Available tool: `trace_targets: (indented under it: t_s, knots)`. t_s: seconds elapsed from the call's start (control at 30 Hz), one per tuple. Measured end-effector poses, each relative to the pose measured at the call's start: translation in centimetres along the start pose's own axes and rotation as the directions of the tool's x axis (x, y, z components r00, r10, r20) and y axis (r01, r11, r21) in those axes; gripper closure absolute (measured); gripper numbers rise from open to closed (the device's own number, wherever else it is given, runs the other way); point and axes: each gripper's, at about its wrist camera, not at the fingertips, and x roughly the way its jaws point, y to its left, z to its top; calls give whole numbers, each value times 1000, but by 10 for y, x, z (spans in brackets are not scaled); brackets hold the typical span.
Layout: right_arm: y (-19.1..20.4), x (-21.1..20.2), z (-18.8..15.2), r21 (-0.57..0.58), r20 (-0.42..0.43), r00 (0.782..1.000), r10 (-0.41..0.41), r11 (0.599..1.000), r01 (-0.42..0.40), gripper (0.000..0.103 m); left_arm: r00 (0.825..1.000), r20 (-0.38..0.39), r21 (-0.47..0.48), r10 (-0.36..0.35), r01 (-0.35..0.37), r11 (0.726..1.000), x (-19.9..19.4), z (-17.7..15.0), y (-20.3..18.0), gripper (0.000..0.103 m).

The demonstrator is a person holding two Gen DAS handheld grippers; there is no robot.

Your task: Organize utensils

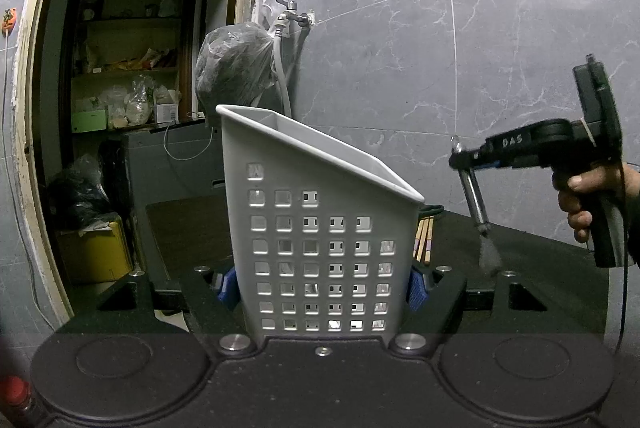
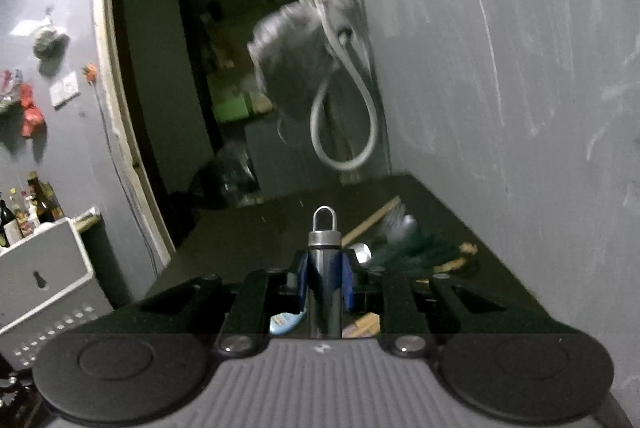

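Observation:
A white perforated utensil holder (image 1: 320, 228) stands upright on the dark table, and my left gripper (image 1: 320, 286) is shut on its lower walls with the blue pads (image 1: 416, 288) pressing both sides. The same holder (image 2: 44, 280) appears at the left edge of the right wrist view. My right gripper (image 2: 325, 280) is shut on a metal-handled utensil (image 2: 324, 268), whose hanging loop points forward. In the left wrist view the right gripper (image 1: 460, 159) hovers to the right of the holder, above the table. The utensil (image 1: 476, 199) hangs down from it, and its lower end is blurred.
Wooden chopsticks (image 1: 424, 240) lie behind the holder. More utensils, among them a spoon (image 2: 362, 252) and a wooden stick (image 2: 372, 222), lie on the table by the grey tiled wall (image 1: 440, 47). A hand (image 1: 580, 199) holds the right gripper's handle. A doorway (image 1: 132, 67) opens at the left.

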Motion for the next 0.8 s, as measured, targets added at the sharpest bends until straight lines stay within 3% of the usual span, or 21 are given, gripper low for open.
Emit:
trace_targets:
  t_s: [0.23,0.8]
  knots:
    - [20,-20,1,-55,113,993,14,998,-8,83,1000,0,0,0,0,1000,0,0,0,27]
    - [33,-27,-6,-95,123,992,28,995,-16,83,1000,0,-1,0,0,1000,0,0,0,27]
